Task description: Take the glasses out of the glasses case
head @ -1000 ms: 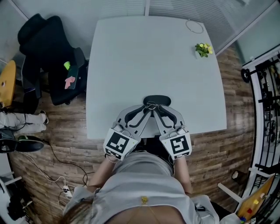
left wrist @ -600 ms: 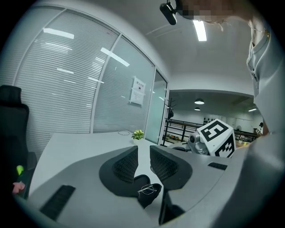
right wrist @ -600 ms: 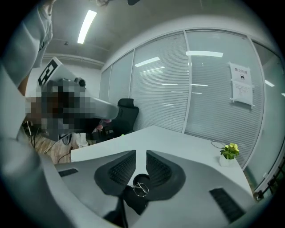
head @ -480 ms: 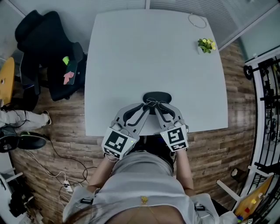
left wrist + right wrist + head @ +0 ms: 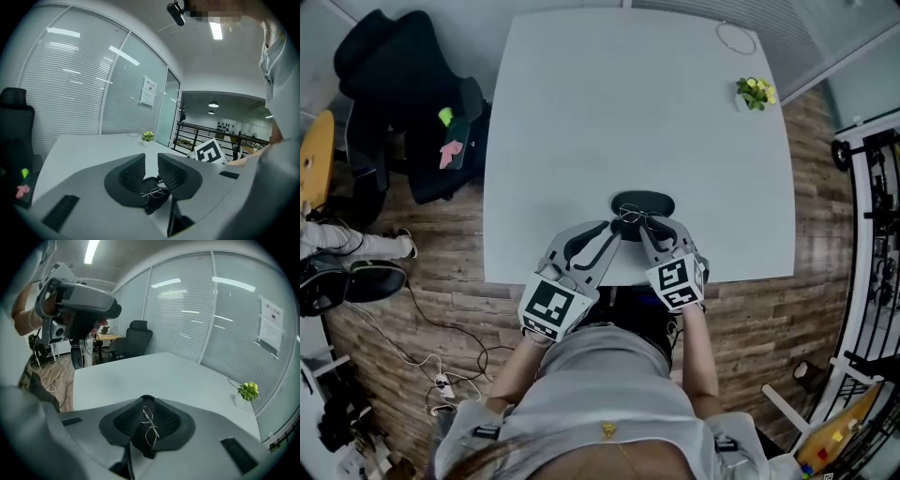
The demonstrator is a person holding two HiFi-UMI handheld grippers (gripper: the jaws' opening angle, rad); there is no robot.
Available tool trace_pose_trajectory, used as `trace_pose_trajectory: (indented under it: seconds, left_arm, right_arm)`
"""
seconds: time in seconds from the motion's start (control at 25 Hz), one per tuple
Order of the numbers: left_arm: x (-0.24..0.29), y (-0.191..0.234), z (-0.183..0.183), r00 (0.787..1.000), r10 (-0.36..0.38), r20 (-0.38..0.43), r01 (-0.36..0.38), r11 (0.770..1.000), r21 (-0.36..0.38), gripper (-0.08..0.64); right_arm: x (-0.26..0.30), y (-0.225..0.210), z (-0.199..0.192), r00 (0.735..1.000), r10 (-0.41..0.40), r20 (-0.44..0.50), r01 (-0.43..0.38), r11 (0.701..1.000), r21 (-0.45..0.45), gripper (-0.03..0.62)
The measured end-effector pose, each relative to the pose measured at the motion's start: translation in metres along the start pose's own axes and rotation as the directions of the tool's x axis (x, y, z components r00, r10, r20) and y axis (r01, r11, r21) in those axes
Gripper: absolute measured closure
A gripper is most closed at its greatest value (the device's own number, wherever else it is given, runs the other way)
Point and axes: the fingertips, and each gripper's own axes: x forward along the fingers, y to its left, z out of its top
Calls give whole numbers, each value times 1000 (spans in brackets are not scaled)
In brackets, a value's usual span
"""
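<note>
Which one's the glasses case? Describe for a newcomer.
Find the square white table, then its near edge. The dark oval glasses case lies there, the only dark thing on it; the small green plant stands at the far right corner.

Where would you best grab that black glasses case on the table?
Probably across its short width, at the end nearer the open left gripper, coming from the person's side. The glasses case lies flat, a long oval set crosswise, and the right gripper, shut on the glasses, crowds its middle.
</note>
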Motion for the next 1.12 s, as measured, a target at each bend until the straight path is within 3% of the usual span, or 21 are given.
trace_pose_trajectory:
  seconds: [0.36,0.6,0.84,1.12]
  left_arm:
    - [2,10,-6,1000,24,-16,-25,999,-20,463]
    - [-1,20,-10,999,46,-23,-47,998,-38,463]
    - [-1,28,-12,997,69,-29,-70,996,-49,463]
    - [-3,37,-14,995,97,-34,-100,992,-72,463]
  right_arm:
    - [31,0,-27,993,35,-114,-44,996,-75,512]
    - [51,4,-44,974,93,-205,-118,986,-116,512]
    - [66,4,-63,938,156,-309,-214,963,-164,500]
    - [83,7,-76,870,269,-413,-360,919,-162,452]
